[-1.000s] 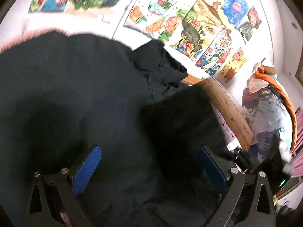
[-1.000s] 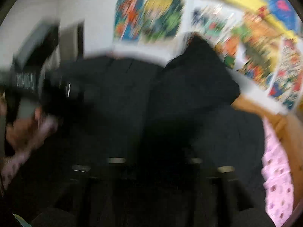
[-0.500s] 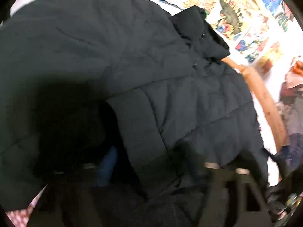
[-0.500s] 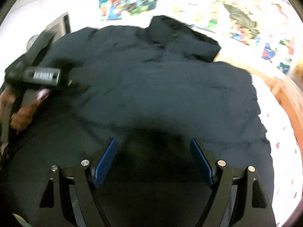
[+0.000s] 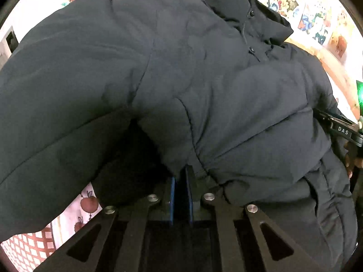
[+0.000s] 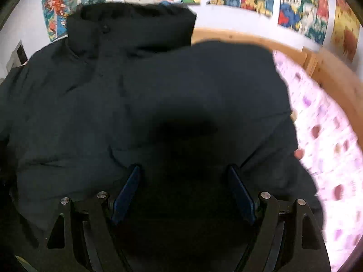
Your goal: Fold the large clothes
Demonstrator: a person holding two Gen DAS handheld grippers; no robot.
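A large dark navy puffer jacket (image 5: 204, 79) lies spread on the bed, its collar toward the wall. In the left wrist view my left gripper (image 5: 181, 179) is shut on a fold of the jacket's sleeve or edge, its blue pads pinched together on the fabric. In the right wrist view the jacket (image 6: 136, 95) fills most of the frame, collar at the top. My right gripper (image 6: 184, 174) is open, its blue pads wide apart just over the jacket's lower part, holding nothing.
A pink patterned bedsheet (image 6: 329, 140) shows to the right of the jacket, with a wooden bed frame (image 6: 317, 68) behind it. Colourful posters (image 6: 301, 6) cover the wall. The other gripper's handle (image 5: 344, 131) shows at the right edge of the left wrist view.
My left gripper has closed from wide open onto the jacket fabric. My right gripper has stayed open and moved over the jacket toward its right side.
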